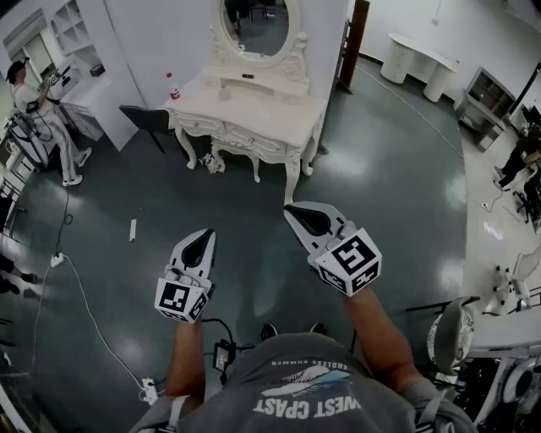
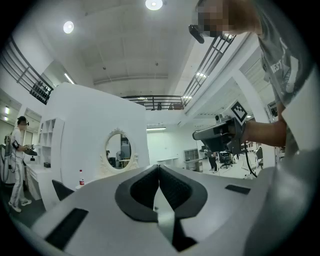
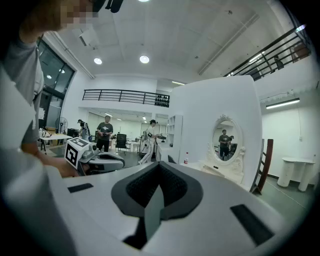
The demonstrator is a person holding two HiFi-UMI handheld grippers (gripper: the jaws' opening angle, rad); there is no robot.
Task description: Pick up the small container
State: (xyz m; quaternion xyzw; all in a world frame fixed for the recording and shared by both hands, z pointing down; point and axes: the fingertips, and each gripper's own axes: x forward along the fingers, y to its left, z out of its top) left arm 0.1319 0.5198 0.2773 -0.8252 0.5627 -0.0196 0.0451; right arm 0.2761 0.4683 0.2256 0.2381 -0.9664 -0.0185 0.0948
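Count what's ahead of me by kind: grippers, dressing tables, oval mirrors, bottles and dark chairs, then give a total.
Grippers: 2, the left gripper and the right gripper
Dressing table: 1
Oval mirror: 1
Bottle: 1
Dark chair: 1
Total: 6

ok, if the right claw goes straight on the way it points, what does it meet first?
Nothing close: bare floor lies ahead of the right claw. Further on, its line probably runs into the table, near the end with the bottle, though depth is hard to judge.
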